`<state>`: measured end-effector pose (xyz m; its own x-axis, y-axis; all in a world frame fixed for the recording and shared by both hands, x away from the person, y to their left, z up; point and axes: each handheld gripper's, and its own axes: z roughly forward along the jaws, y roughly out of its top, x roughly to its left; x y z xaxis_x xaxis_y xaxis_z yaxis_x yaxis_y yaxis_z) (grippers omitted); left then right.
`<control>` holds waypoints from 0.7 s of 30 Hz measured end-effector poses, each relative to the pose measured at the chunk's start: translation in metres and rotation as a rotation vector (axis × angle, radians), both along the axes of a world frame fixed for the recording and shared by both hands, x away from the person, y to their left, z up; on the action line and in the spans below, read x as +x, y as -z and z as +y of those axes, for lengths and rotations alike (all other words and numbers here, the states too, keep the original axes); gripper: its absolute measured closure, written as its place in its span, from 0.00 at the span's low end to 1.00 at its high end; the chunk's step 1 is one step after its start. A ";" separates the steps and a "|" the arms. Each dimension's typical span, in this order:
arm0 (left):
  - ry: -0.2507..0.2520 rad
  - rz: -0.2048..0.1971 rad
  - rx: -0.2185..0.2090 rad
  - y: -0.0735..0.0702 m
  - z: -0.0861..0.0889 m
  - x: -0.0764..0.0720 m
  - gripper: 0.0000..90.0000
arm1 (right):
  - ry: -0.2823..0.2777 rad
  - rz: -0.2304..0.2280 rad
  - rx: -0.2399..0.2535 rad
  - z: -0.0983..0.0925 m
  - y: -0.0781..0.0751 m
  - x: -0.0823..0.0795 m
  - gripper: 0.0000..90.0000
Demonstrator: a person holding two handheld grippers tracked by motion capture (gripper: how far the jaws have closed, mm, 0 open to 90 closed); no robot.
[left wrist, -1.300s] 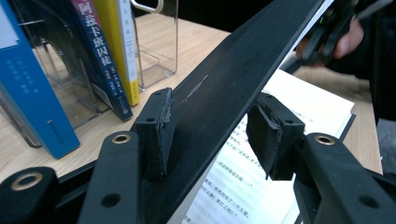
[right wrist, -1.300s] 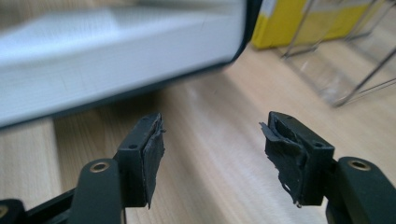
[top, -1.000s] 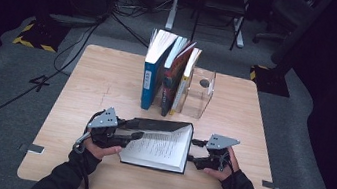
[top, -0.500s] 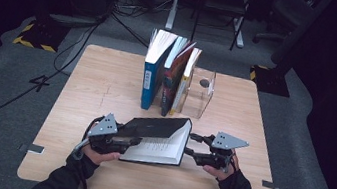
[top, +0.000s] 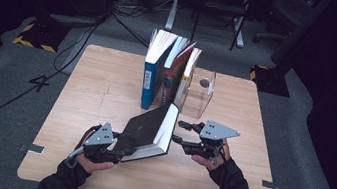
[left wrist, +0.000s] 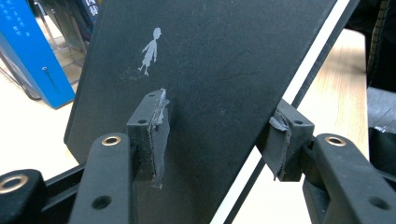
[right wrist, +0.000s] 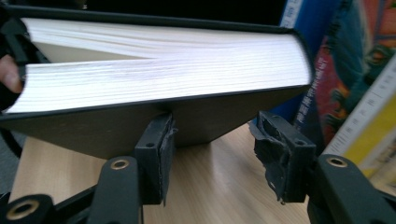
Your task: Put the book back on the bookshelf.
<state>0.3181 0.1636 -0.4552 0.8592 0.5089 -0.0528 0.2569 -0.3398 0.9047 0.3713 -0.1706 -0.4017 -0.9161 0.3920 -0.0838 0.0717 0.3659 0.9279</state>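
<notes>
2 hand-held grippers work 1 black book point(top: 148, 132), now closed and tilted up off the worktop point(top: 96, 89) in front of the row of standing books point(top: 170, 72). Step in hand: raising it upright. Next, it needs standing beside that row. The left hand-held gripper point(left wrist: 215, 140) clamps its lower spine end. The right hand-held gripper point(right wrist: 212, 144), its jaws having just narrowed, stands half open under the page edge, gripping nothing.

Floor point(top: 13, 101) left of the table: a large "4" point(top: 39, 83) marked on the grey carpet. Black book point(left wrist: 210, 60) cover: small pale figure of a walking person point(left wrist: 150, 50), no words. Blue book point(top: 150, 79) spine: white label and lettering, too small to read. Nothing else is legible.
</notes>
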 end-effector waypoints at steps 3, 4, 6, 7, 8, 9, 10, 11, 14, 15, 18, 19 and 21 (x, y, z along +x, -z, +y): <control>0.007 -0.010 0.012 0.000 -0.002 0.000 0.52 | -0.016 0.014 -0.095 0.016 0.009 -0.006 0.46; 0.010 -0.007 0.011 0.000 -0.002 0.000 0.52 | -0.012 0.012 -0.100 0.017 0.011 -0.006 0.45; 0.014 -0.001 0.011 0.000 -0.004 0.002 0.52 | -0.001 0.016 -0.073 0.015 0.015 -0.005 0.43; 0.022 0.002 0.019 -0.001 -0.005 0.003 0.52 | 0.005 0.016 -0.063 0.015 0.016 -0.005 0.44; 0.036 0.007 0.015 -0.001 -0.005 0.004 0.52 | 0.013 0.010 -0.053 0.015 0.016 -0.006 0.45; 0.049 0.011 0.012 0.000 -0.006 0.006 0.52 | 0.021 0.000 -0.048 0.014 0.016 -0.007 0.47; 0.061 0.017 0.008 0.000 -0.007 0.007 0.52 | 0.022 -0.003 -0.040 0.014 0.015 -0.008 0.48; 0.077 0.022 0.001 0.000 -0.009 0.009 0.52 | 0.023 -0.005 -0.032 0.012 0.014 -0.008 0.48; 0.110 0.031 -0.009 0.000 -0.019 0.013 0.53 | 0.027 -0.008 0.000 0.006 0.010 -0.008 0.49; 0.120 0.029 -0.009 0.000 -0.023 0.014 0.54 | 0.030 -0.012 0.003 0.003 0.008 -0.009 0.49; 0.148 0.048 -0.031 0.001 -0.035 0.022 0.59 | 0.035 -0.021 0.022 -0.004 0.001 -0.013 0.54; 0.148 0.048 -0.031 0.001 -0.035 0.022 0.60 | 0.044 -0.034 0.014 -0.005 -0.001 -0.015 0.55; 0.161 0.067 -0.054 0.004 -0.038 0.027 0.61 | 0.050 -0.047 0.009 -0.007 -0.003 -0.016 0.55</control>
